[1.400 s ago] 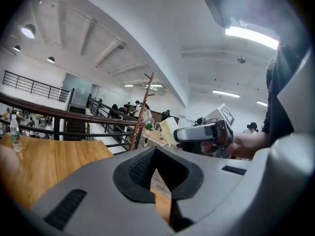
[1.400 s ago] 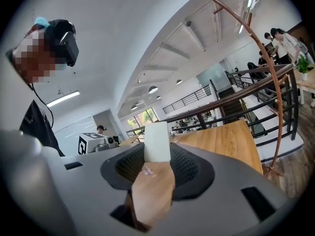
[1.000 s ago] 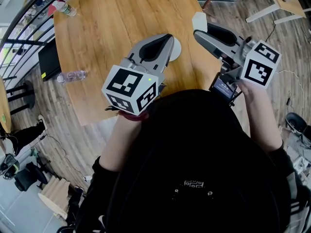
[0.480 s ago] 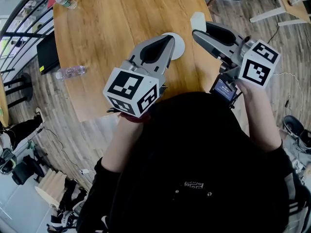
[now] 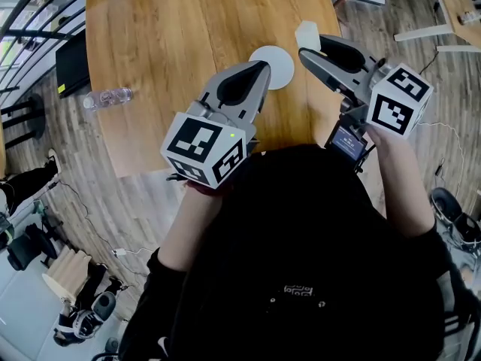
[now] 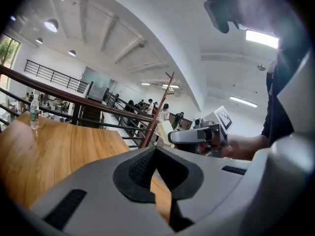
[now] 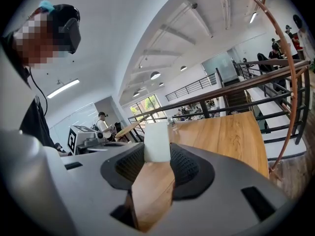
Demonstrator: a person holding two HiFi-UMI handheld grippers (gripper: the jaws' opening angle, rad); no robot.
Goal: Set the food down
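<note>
Wood planks cover the floor, and on them stands a light wooden table (image 5: 165,43) beside a dark railing (image 6: 64,100). On the table lie a clear plastic bottle (image 5: 105,97) and a small round white plate (image 5: 274,66).

The only marks I can see are the black-and-white squares on each gripper's cube, some lines on the little screen (image 5: 347,141) under the right gripper, and a small print on the person's black shirt (image 5: 298,289). All of this is too small to read.

The person holds both forearms forward from the body, with the grippers raised over the near edge of the table. The left gripper (image 5: 263,65) points at the plate; its jaws meet at the tips with nothing between them. The right gripper (image 5: 304,50) is just beside it. Its jaws are clamped on the food (image 5: 307,34), a pale white block that sticks out past the tips above the table, near the plate.
</note>
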